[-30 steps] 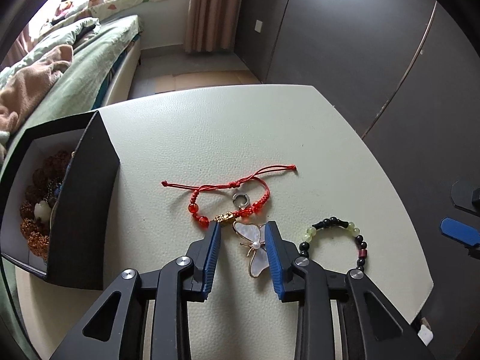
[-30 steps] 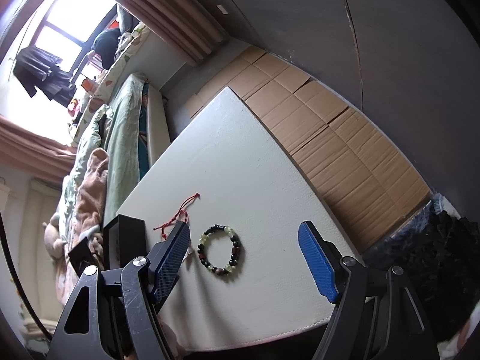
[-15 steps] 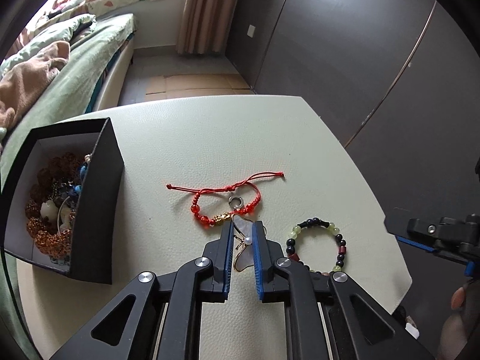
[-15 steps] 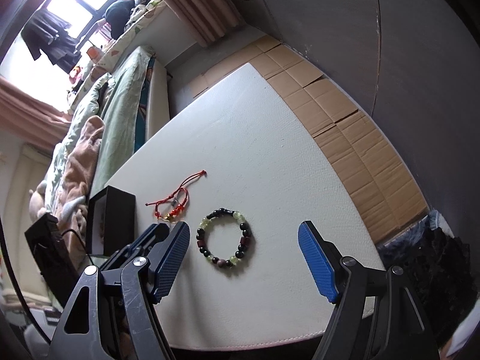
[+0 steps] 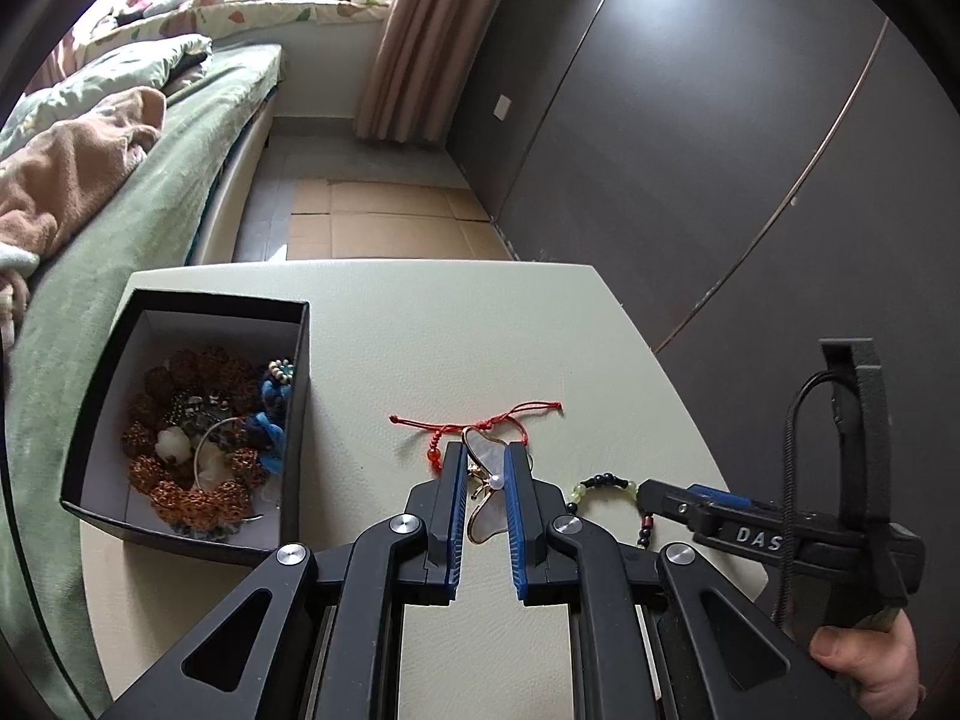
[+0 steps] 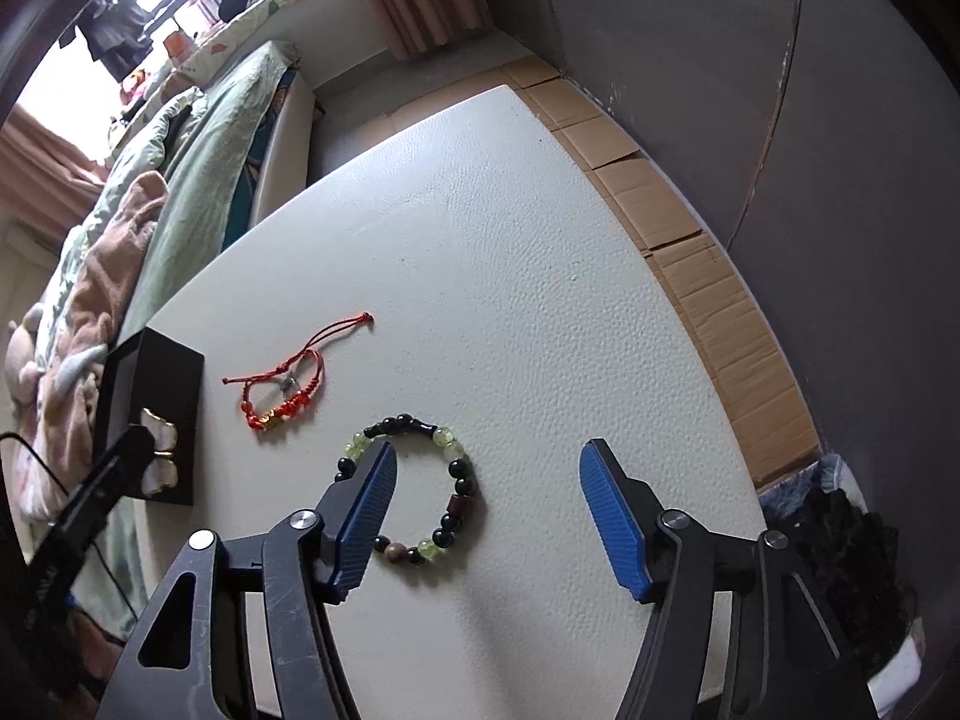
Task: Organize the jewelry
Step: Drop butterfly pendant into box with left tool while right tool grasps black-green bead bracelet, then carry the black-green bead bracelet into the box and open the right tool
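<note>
My left gripper [image 5: 485, 474] is shut on a white and gold butterfly brooch [image 5: 483, 489] and holds it above the table; it also shows in the right wrist view [image 6: 157, 457]. A red cord bracelet [image 5: 480, 423] lies on the cream table [image 5: 420, 348], also in the right wrist view [image 6: 288, 381]. A black and green bead bracelet [image 6: 414, 489] lies on the table under my open right gripper [image 6: 486, 504], whose left pad sits over its left side. A black box [image 5: 180, 420] of jewelry stands at the left.
The table's right and near edges [image 6: 708, 396] drop to a floor covered in cardboard [image 6: 720, 312]. A bed [image 5: 120, 192] with green bedding runs along the left. A dark wardrobe wall [image 5: 720, 150] stands at the right. A dark heap [image 6: 840, 540] lies by the table's corner.
My left gripper closed on the butterfly brooch and lifted it off the table. My right gripper moved in and down over the bead bracelet, still open.
</note>
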`<state>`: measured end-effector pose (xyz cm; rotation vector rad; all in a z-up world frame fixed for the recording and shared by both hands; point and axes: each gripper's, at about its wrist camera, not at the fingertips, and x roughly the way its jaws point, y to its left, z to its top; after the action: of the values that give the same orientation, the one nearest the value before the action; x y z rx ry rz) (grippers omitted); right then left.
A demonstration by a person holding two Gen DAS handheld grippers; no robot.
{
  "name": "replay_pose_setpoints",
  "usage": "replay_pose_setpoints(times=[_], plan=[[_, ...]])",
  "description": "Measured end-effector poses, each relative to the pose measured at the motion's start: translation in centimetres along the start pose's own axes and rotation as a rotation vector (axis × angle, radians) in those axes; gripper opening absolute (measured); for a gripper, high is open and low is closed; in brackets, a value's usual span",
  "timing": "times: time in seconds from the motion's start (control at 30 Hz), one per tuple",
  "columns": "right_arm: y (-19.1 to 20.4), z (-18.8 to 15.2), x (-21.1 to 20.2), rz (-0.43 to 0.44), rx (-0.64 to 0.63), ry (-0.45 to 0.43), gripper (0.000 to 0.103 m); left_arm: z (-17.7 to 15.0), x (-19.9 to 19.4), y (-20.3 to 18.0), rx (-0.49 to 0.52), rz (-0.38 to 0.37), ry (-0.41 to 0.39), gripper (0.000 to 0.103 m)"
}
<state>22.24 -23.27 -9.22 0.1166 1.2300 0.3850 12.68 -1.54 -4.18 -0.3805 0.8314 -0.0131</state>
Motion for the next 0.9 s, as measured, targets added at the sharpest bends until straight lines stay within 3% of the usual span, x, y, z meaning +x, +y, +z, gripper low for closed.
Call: replay_pose_setpoints(times=[0.2,0.3,0.33,0.37,0.4,0.5,0.67,0.83,0.9], plan=[[2.5,-0.5,0.8,-0.133,-0.13,-0.01,0.051,0.6,-1.7,1.6,-0.02,-0.005,-0.025,0.013],[3.7,-0.8,1.0,-0.22,-0.203,-0.019,0.039,0.8,-2.8,2.8,-0.035,-0.005,-0.041,0.013],[4.1,-1.0,1.0,-0.225,-0.229,-0.024,0.028,0.9,-3.1,3.1,-0.04,-0.005,-0.046,0.013],[4.4,-1.1,0.9,-0.211,-0.242,-0.02,0.012,1.0,-3.5,3.6,-0.05,-0.002,-0.054,0.013],[4.6,-1.2,0.9,-0.208,-0.247,-0.014,0.009,1.1,-3.8,4.2,-0.06,0.001,-0.061,0.013],[4.6,-1.3,0.4,-0.152,-0.225,-0.011,0.009,1.5,-4.7,5.7,-0.091,0.003,-0.077,0.013],[4.6,-0.9,-2.5,0.048,-0.146,-0.08,0.009,1.9,-5.9,7.8,-0.135,0.007,-0.099,0.013],[5.3,-0.4,-4.1,0.156,-0.106,-0.14,0.009,2.5,-6.1,9.2,-0.176,0.006,-0.106,0.013],[6.1,-0.4,-4.4,0.192,-0.098,-0.159,0.009,2.7,-6.0,10.0,-0.211,-0.032,-0.107,0.014]])
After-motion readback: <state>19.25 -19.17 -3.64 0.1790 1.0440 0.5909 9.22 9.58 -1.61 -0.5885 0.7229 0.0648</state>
